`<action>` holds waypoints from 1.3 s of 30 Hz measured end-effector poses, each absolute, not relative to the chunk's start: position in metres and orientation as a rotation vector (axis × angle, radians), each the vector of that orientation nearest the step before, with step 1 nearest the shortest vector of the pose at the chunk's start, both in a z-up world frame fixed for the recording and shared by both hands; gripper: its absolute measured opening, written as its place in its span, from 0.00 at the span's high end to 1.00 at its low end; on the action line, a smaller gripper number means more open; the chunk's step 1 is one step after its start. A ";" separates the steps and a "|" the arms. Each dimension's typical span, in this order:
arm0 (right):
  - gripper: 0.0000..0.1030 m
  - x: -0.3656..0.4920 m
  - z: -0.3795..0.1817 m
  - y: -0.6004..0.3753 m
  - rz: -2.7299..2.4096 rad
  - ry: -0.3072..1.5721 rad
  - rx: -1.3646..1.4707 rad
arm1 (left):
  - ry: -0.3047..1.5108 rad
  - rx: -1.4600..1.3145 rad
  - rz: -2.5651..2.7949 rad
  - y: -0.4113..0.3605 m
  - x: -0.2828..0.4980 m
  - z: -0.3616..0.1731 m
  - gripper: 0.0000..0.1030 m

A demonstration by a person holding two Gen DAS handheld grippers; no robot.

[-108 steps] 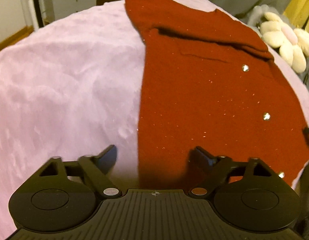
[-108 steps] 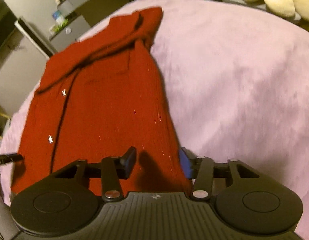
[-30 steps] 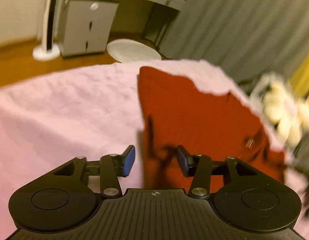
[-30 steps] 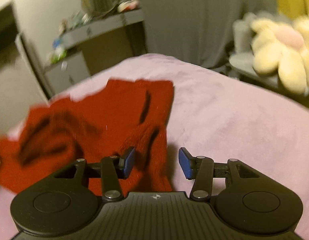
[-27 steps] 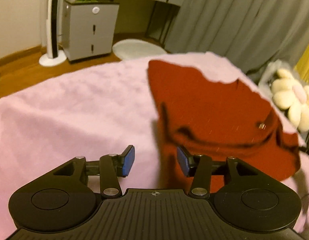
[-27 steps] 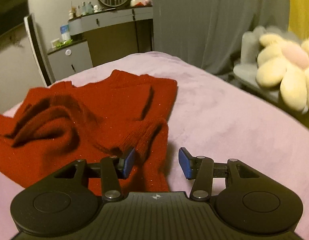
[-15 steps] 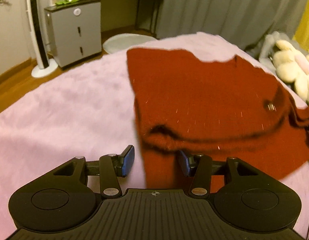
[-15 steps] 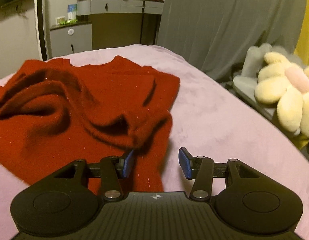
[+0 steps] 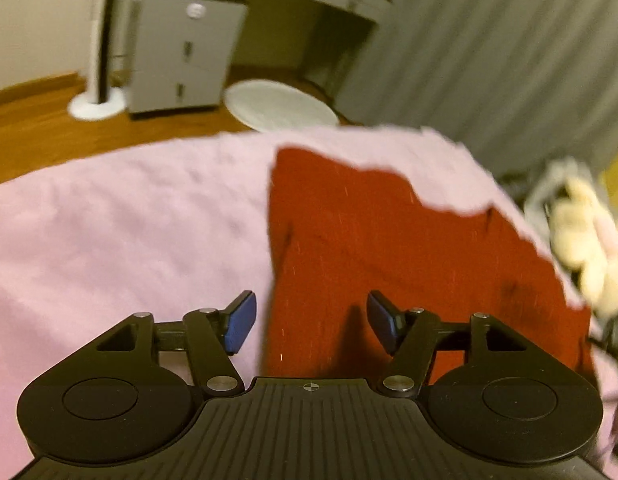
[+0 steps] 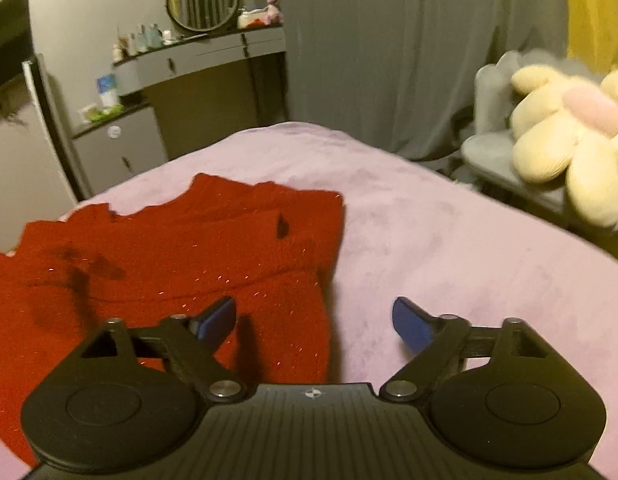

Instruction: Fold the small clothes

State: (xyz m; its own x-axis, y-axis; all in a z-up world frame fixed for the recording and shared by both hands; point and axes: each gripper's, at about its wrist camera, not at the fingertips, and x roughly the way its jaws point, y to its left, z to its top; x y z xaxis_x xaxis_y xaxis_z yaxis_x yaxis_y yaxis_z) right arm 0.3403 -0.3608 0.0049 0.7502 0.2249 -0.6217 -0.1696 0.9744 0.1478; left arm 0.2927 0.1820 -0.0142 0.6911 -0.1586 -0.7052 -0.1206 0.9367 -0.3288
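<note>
A dark red knit sweater (image 9: 389, 248) lies folded over on a pink plush bed cover (image 9: 129, 220). My left gripper (image 9: 311, 320) is open and empty above the sweater's left edge. In the right wrist view the sweater (image 10: 169, 260) lies in doubled layers on the cover (image 10: 449, 248). My right gripper (image 10: 313, 322) is open wide and empty over the sweater's right edge, its left fingertip (image 10: 217, 316) over red knit and its right fingertip (image 10: 409, 320) over the cover.
A yellow flower-shaped plush (image 10: 569, 136) rests on a grey chair at the right. A grey cabinet (image 9: 185, 56), a white floor fan base (image 9: 95, 104) and a white round mat (image 9: 279, 108) stand beyond the bed. Grey curtains (image 10: 409, 52) hang behind.
Both grippers have opened and let go of the sweater's lifted edge. The sweater now lies flat and doubled over. Both grippers have pulled back a little.
</note>
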 end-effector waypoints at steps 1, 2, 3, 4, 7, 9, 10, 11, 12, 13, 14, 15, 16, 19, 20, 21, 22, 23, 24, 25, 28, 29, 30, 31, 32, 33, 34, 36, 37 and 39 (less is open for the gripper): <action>0.16 0.343 0.004 -0.361 0.221 0.692 0.090 | 0.823 -0.358 -0.036 0.178 0.294 -0.017 0.35; 0.16 0.346 0.002 -0.360 0.227 0.697 0.093 | 0.833 -0.362 -0.048 0.175 0.295 -0.021 0.35; 0.16 0.349 0.000 -0.358 0.233 0.702 0.095 | 0.837 -0.372 -0.058 0.172 0.297 -0.024 0.35; 0.18 0.351 -0.001 -0.355 0.241 0.706 0.093 | 0.838 -0.380 -0.063 0.169 0.299 -0.026 0.35; 0.36 0.358 -0.003 -0.345 0.253 0.720 0.075 | 0.854 -0.350 -0.042 0.160 0.307 -0.029 0.37; 0.42 0.359 -0.002 -0.340 0.263 0.716 0.070 | 0.855 -0.341 -0.032 0.159 0.310 -0.028 0.45; 0.50 0.358 0.000 -0.337 0.270 0.709 0.060 | 0.852 -0.337 -0.025 0.159 0.312 -0.027 0.47; 0.58 0.356 0.001 -0.335 0.275 0.703 0.051 | 0.853 -0.330 -0.012 0.159 0.312 -0.025 0.54; 0.62 0.354 0.001 -0.332 0.277 0.695 0.036 | 0.852 -0.330 -0.001 0.158 0.312 -0.024 0.59; 0.73 0.350 0.003 -0.329 0.280 0.683 0.015 | 0.844 -0.328 0.003 0.158 0.310 -0.023 0.62; 0.84 0.347 0.004 -0.326 0.282 0.670 -0.005 | 0.833 -0.314 0.011 0.156 0.308 -0.020 0.68; 0.87 0.344 0.005 -0.323 0.279 0.660 -0.025 | 0.822 -0.295 0.017 0.155 0.305 -0.017 0.72; 0.90 0.340 0.008 -0.321 0.280 0.652 -0.035 | 0.811 -0.272 0.023 0.152 0.302 -0.014 0.75; 0.91 0.331 0.017 -0.321 0.305 0.627 -0.019 | 0.760 -0.227 0.013 0.143 0.293 -0.002 0.77; 0.91 0.329 0.021 -0.320 0.312 0.616 -0.017 | 0.739 -0.219 0.011 0.141 0.290 0.002 0.77; 0.91 0.326 0.024 -0.320 0.318 0.604 -0.017 | 0.719 -0.218 0.002 0.140 0.289 0.005 0.78; 0.91 0.325 0.025 -0.319 0.326 0.601 -0.018 | 0.704 -0.224 -0.018 0.139 0.289 0.007 0.78; 0.91 0.325 0.025 -0.318 0.328 0.606 -0.025 | 0.702 -0.230 -0.026 0.138 0.290 0.009 0.78; 0.91 0.326 0.024 -0.317 0.317 0.612 -0.036 | 0.702 -0.229 -0.021 0.136 0.291 0.010 0.77; 0.91 0.325 0.022 -0.316 0.315 0.617 -0.042 | 0.697 -0.226 -0.029 0.136 0.292 0.011 0.76; 0.89 0.328 0.015 -0.312 0.306 0.643 -0.055 | 0.714 -0.194 -0.038 0.130 0.301 0.005 0.61; 0.89 0.329 0.013 -0.310 0.301 0.648 -0.068 | 0.721 -0.181 -0.034 0.129 0.304 0.003 0.57; 0.87 0.330 0.010 -0.308 0.293 0.652 -0.081 | 0.737 -0.174 -0.021 0.129 0.309 -0.001 0.57; 0.84 0.332 0.008 -0.306 0.287 0.658 -0.089 | 0.750 -0.182 -0.010 0.130 0.312 -0.004 0.58; 0.83 0.333 0.006 -0.305 0.288 0.663 -0.090 | 0.767 -0.199 -0.007 0.132 0.316 -0.008 0.60; 0.83 0.334 0.005 -0.304 0.286 0.663 -0.093 | 0.778 -0.213 0.001 0.134 0.319 -0.011 0.80; 0.83 0.334 0.006 -0.303 0.282 0.660 -0.098 | 0.787 -0.225 0.011 0.136 0.321 -0.013 0.90; 0.91 0.332 0.008 -0.300 0.277 0.651 -0.117 | 0.785 -0.248 0.007 0.138 0.319 -0.011 0.89; 0.92 0.329 0.012 -0.300 0.280 0.643 -0.126 | 0.770 -0.242 -0.004 0.138 0.315 -0.005 0.89; 0.92 0.321 0.024 -0.300 0.294 0.605 -0.149 | 0.722 -0.219 -0.041 0.134 0.304 0.014 0.89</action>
State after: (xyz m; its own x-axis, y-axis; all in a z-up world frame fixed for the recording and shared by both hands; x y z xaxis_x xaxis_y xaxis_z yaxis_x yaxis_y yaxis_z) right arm 0.3209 -0.3004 0.0237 0.7828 0.2278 -0.5791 -0.3145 0.9478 -0.0522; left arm 0.3039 0.1343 0.0141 0.7505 -0.1125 -0.6513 -0.0383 0.9763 -0.2128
